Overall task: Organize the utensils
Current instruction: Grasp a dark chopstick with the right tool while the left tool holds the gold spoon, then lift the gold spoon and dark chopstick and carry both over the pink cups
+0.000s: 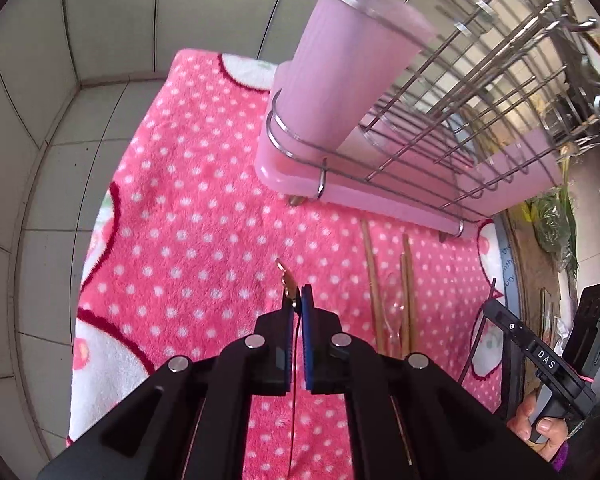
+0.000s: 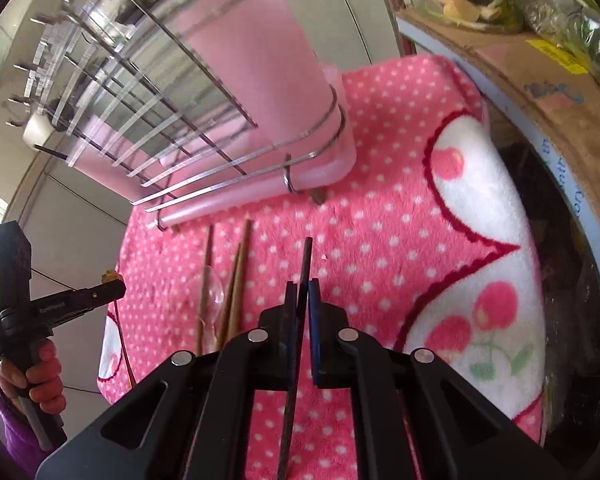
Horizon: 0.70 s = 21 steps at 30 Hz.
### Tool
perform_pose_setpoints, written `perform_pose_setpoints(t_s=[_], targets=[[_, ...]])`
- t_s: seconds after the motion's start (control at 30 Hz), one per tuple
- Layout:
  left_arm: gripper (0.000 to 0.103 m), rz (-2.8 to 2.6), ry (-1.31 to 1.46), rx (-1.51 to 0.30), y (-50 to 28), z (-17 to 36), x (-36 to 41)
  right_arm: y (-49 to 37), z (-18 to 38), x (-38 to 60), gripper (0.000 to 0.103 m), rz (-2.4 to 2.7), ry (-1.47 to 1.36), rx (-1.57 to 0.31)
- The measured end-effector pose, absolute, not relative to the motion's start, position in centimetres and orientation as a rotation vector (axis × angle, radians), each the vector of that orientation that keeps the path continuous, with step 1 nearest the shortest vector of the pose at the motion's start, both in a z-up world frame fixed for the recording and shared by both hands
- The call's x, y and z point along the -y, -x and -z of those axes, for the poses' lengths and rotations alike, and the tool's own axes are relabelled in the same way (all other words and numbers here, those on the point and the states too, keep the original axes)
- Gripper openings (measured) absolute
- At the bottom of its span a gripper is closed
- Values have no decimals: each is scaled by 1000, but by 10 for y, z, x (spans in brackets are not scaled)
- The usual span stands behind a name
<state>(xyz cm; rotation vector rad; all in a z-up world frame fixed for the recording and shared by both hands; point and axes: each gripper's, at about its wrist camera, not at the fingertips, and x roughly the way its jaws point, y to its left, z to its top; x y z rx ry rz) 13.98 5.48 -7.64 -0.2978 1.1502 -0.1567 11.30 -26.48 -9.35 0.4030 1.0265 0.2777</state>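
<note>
My left gripper is shut on a thin gold-coloured utensil, held above the pink dotted towel; its ornate end sticks out past the fingertips. It also shows in the right wrist view. My right gripper is shut on a dark chopstick that points toward the rack. Three brown chopsticks and a clear plastic spoon lie on the towel in front of the rack. A pink utensil cup stands in the wire rack's corner with dark sticks in it.
The wire dish rack on its pink drip tray stands at the back of the towel. A cardboard box with greens borders the right side. Grey tiled wall and ledge lie to the left.
</note>
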Motion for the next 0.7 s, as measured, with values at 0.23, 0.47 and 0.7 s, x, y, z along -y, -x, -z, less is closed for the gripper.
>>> perform_pose_setpoints(t_s=[0.23,0.47,0.7], targets=[[3,163,238,-902,-106,26,-53,-84,59,266,5,-267,-341,-857],[3,170,257,-779,-86,-5,-57,-70,30,259,5,-270,-313,-734],[3,177,233,-692,-78,-29,-54,-65,7,263,5,-257,-277,-682]])
